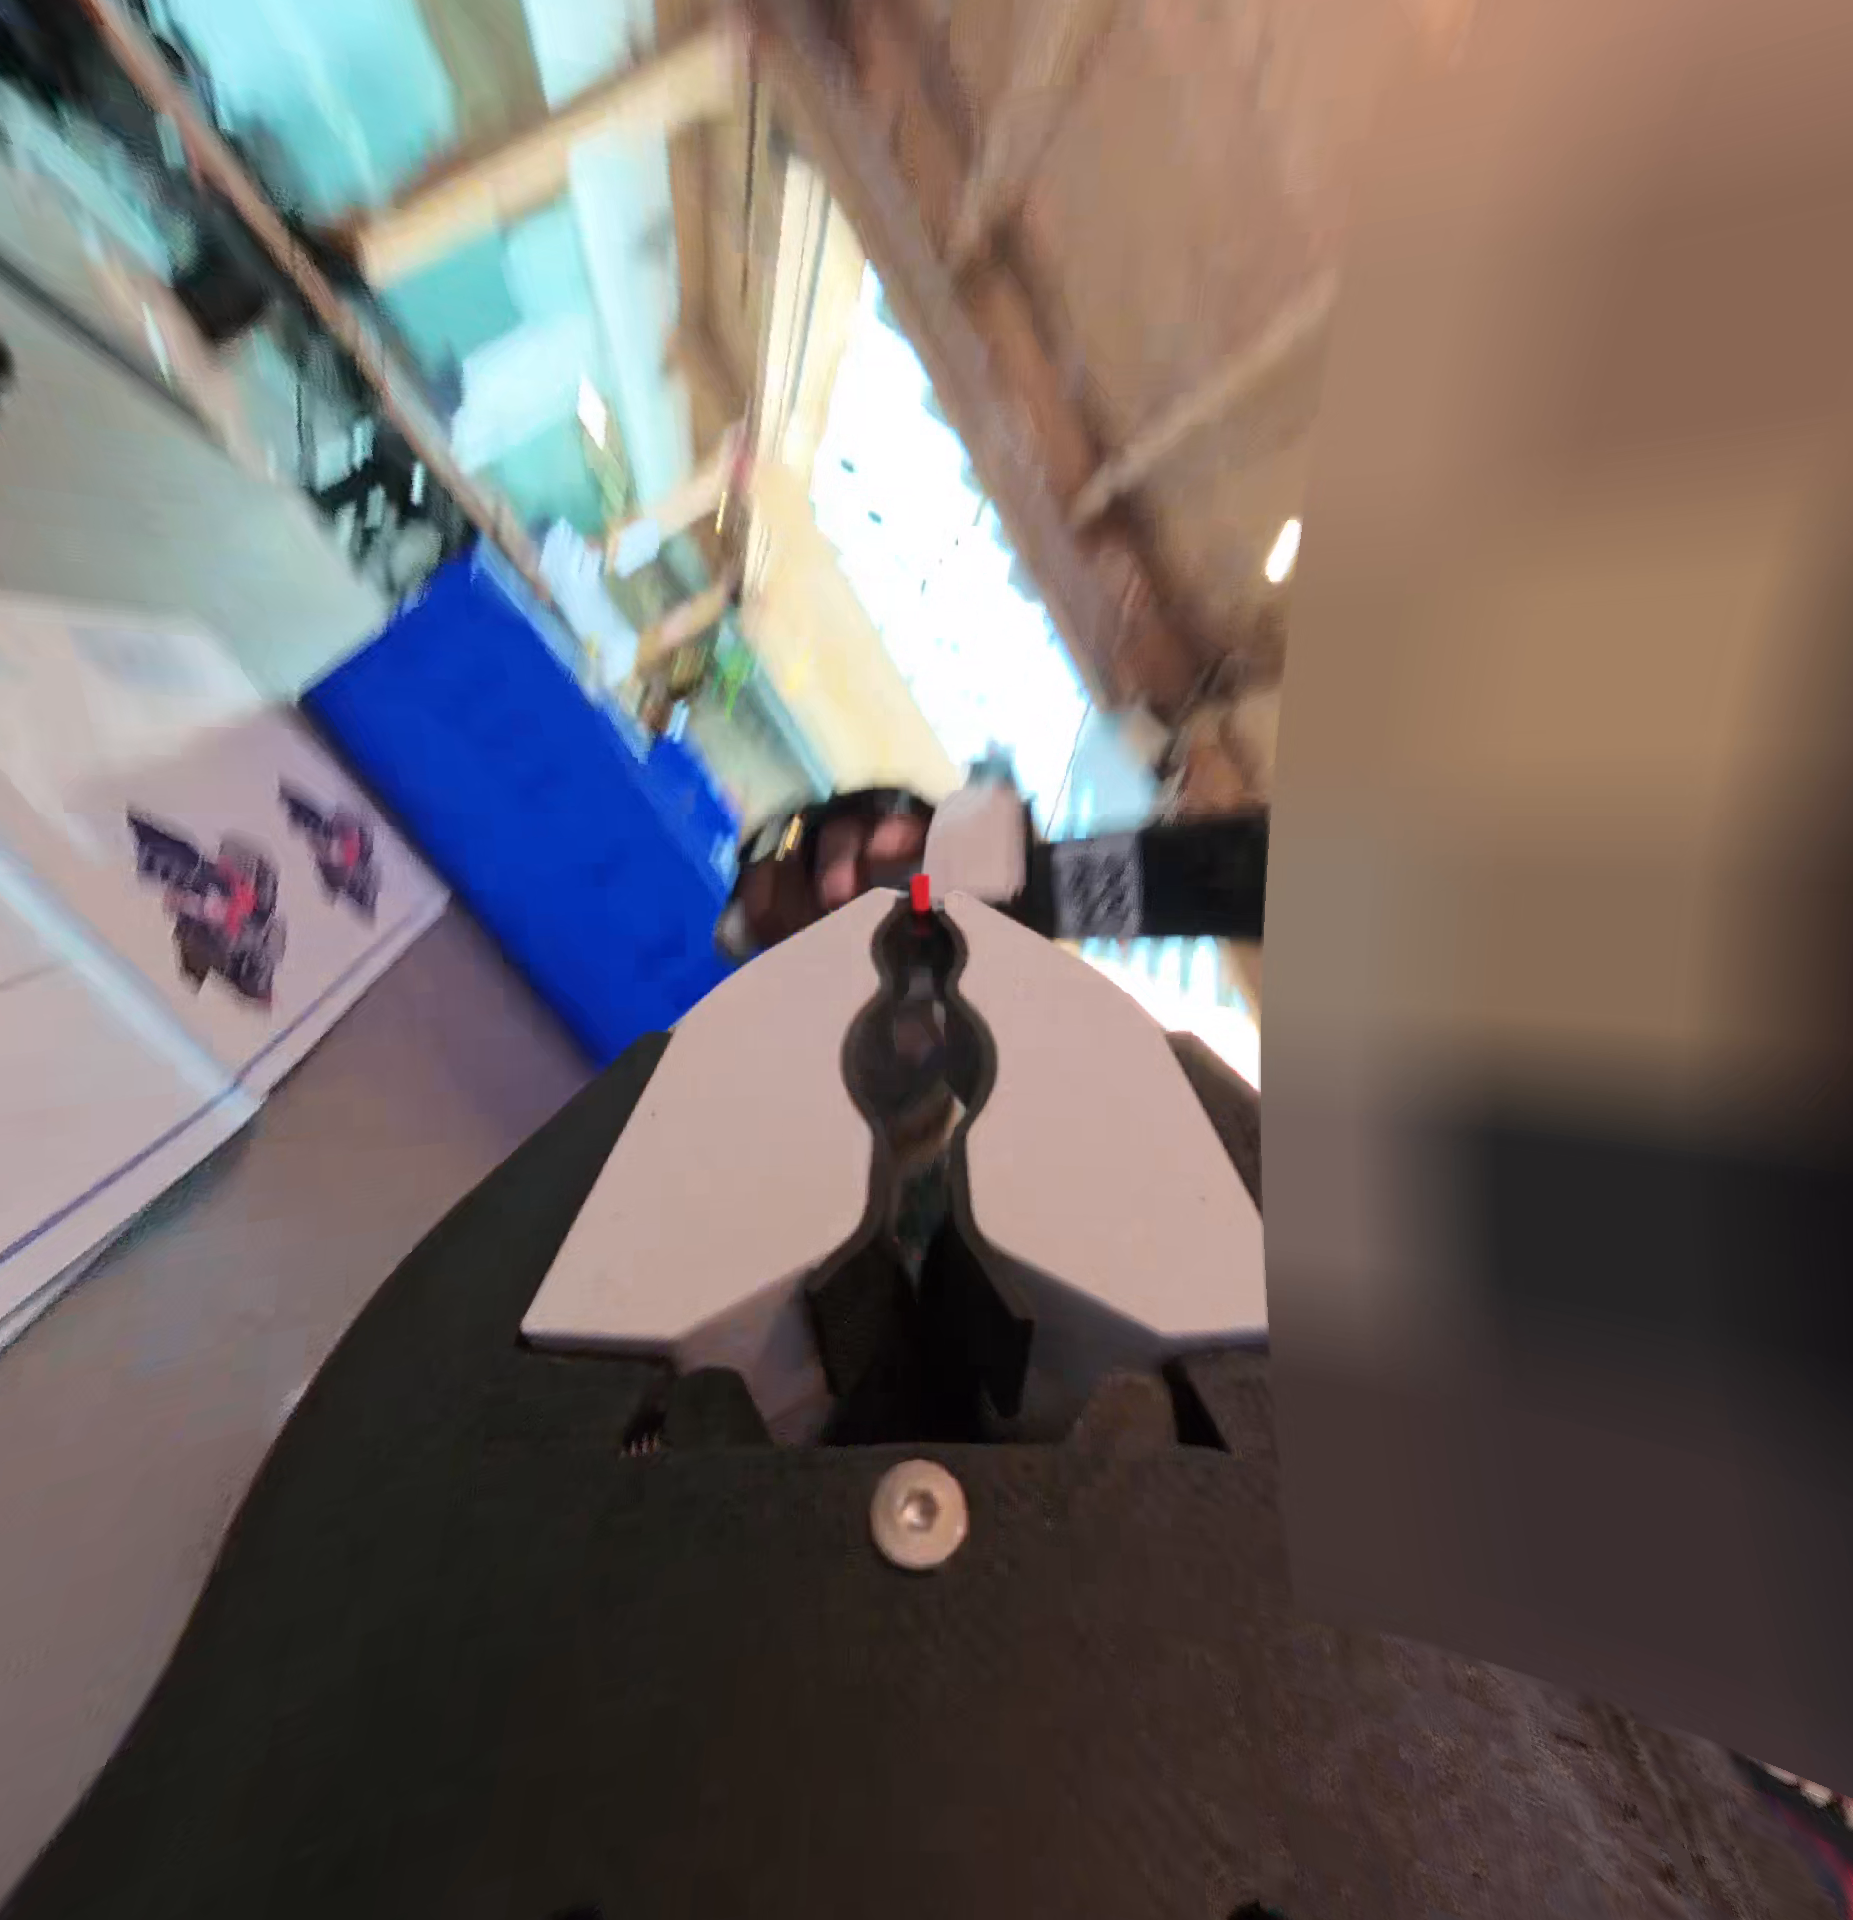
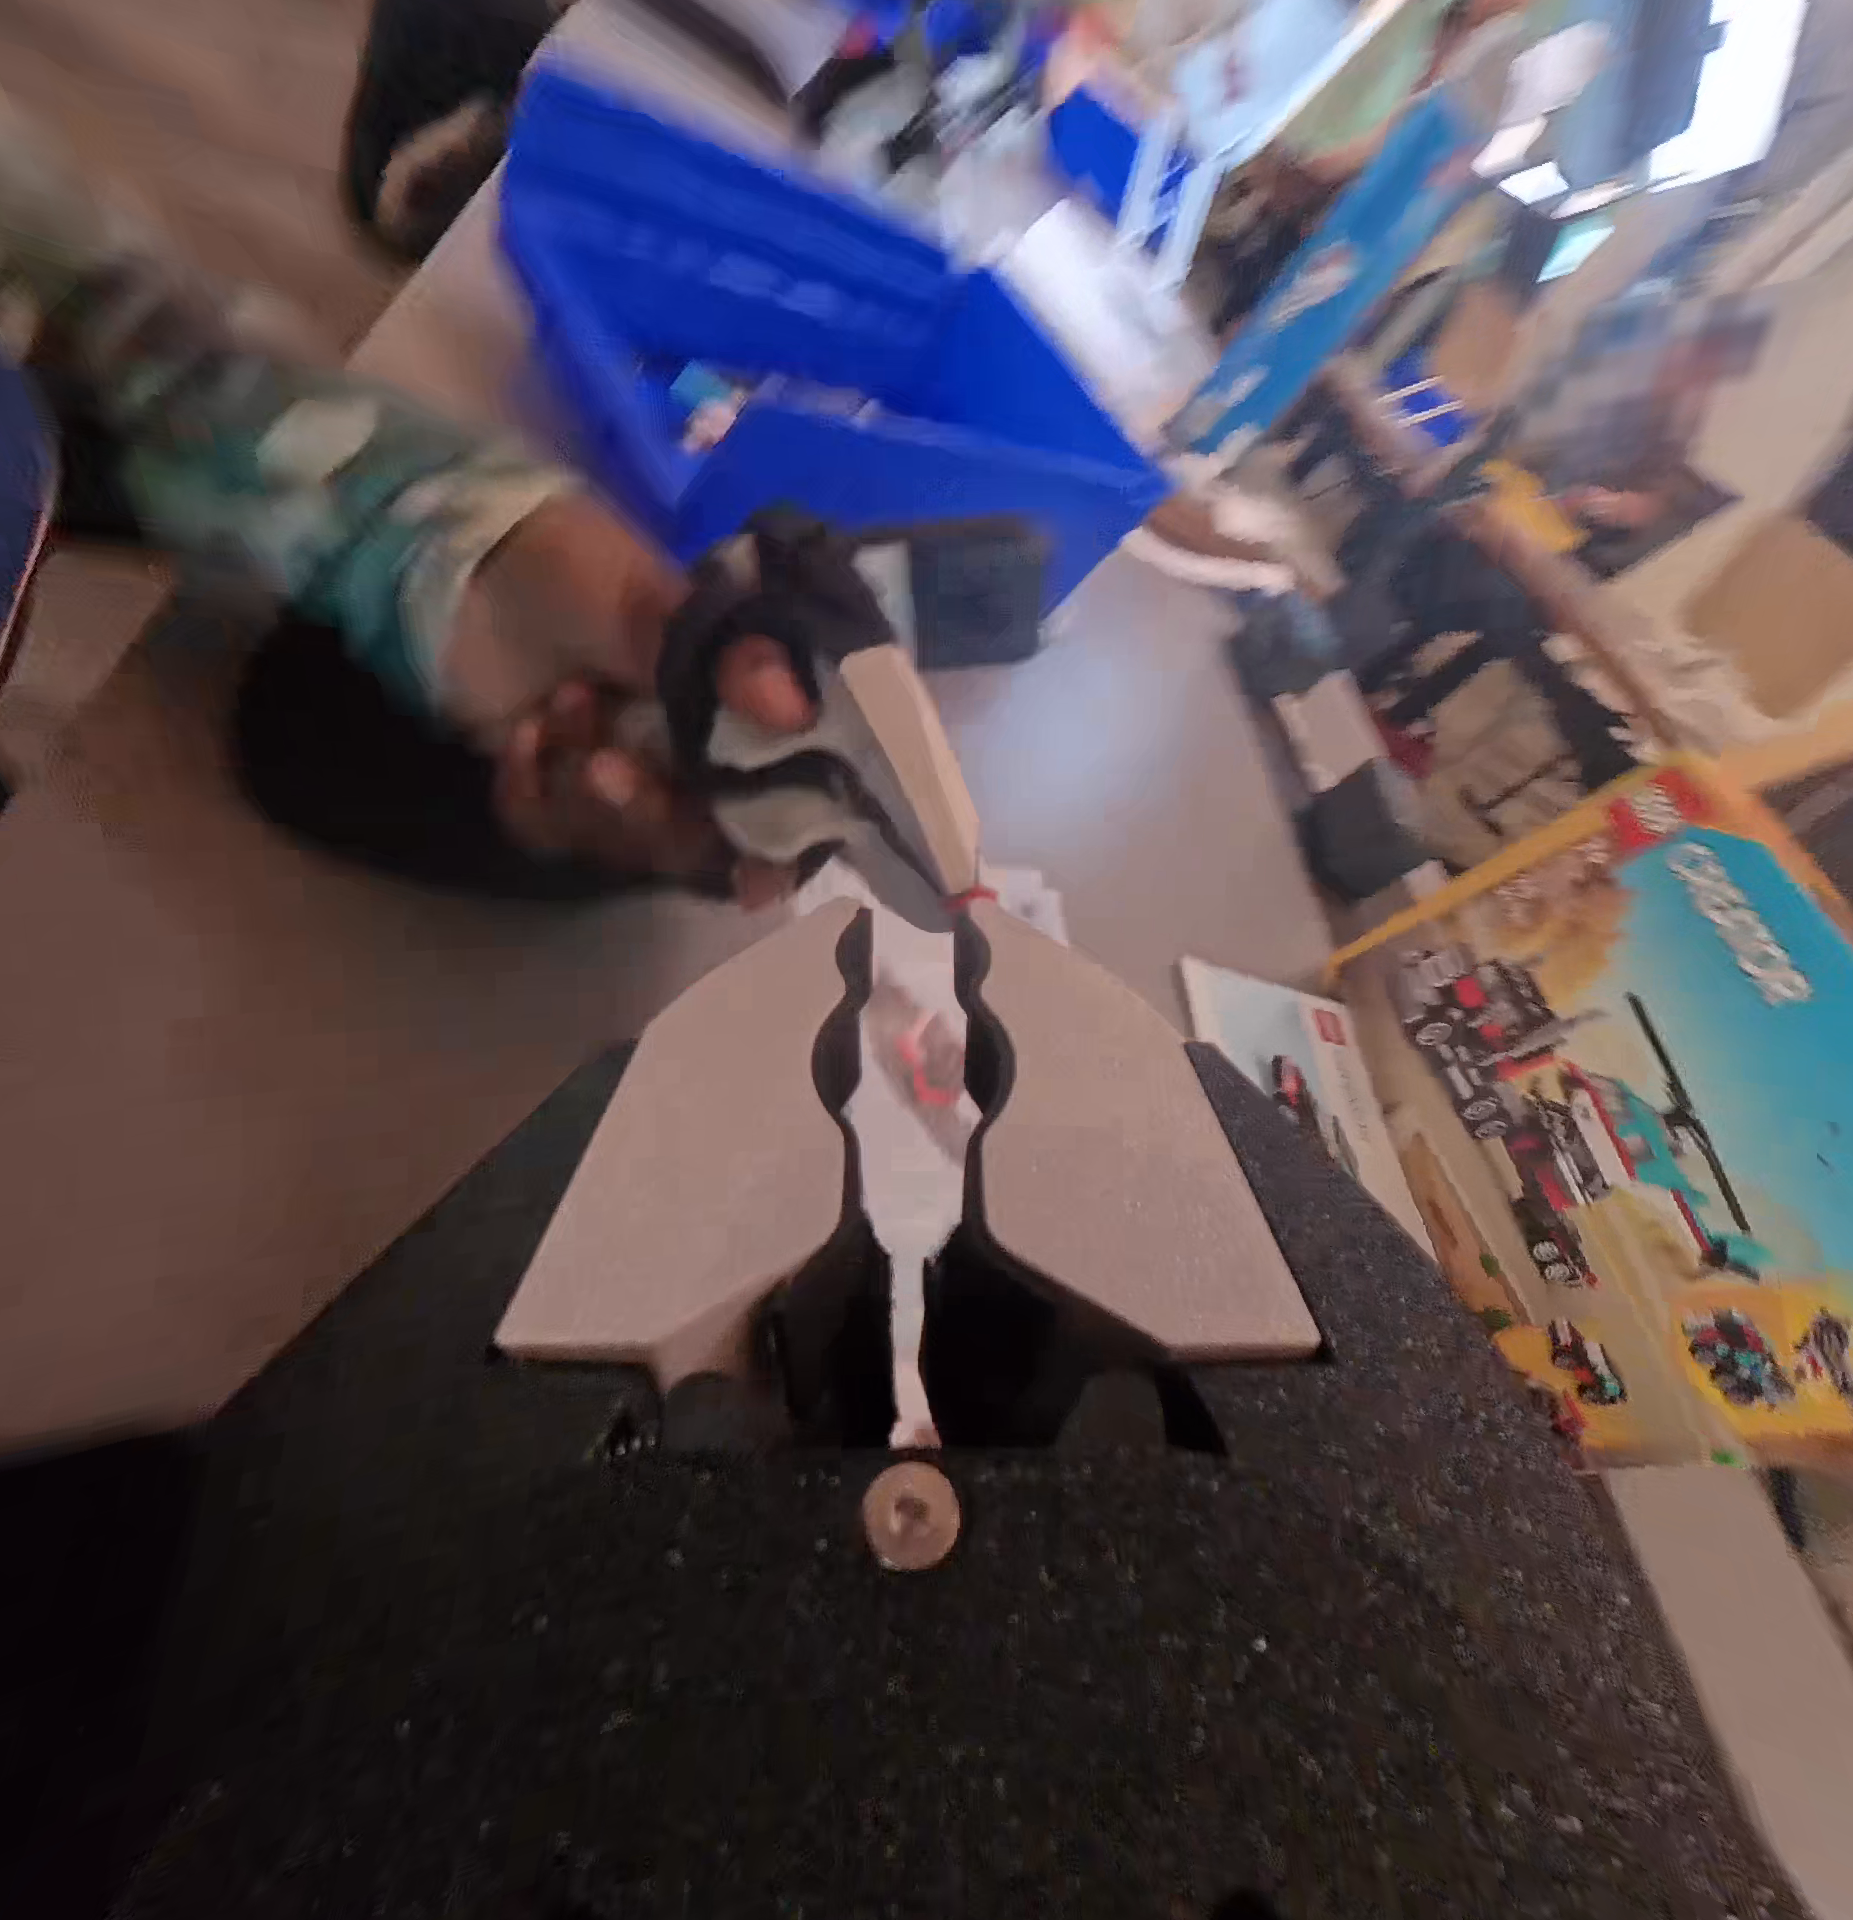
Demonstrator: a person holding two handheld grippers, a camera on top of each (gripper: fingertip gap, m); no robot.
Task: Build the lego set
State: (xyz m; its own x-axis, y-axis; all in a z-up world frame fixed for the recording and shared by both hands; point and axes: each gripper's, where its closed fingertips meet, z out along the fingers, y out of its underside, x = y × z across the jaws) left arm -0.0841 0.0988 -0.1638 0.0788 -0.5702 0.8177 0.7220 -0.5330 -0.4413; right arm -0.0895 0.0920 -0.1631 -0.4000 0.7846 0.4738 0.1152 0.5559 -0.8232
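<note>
In the left wrist view my left gripper (image 1: pixel 920 914) is shut on a tiny red lego piece (image 1: pixel 920 894) pinched at its very tips. My right gripper (image 1: pixel 989 844) is just beyond it, side-on, with a hand behind it. In the right wrist view my right gripper (image 2: pixel 911 920) has its jaws a narrow gap apart with nothing clearly between them. The left gripper (image 2: pixel 958 888) reaches in from the upper left, and its tip with the red piece (image 2: pixel 969 896) is at my right fingertip (image 2: pixel 995 925). Something white with red and grey bits (image 2: pixel 917 1049) shows through the gap, blurred.
A blue bin (image 2: pixel 797 343) stands at the back of the grey table (image 2: pixel 278 1039); it also shows in the left wrist view (image 1: pixel 527 790). The lego box (image 2: pixel 1628 1101) lies at the right beside an instruction booklet (image 2: pixel 1275 1049). A printed white sheet (image 1: pixel 226 904) lies at the left. The tips of both grippers are at nearly the same place.
</note>
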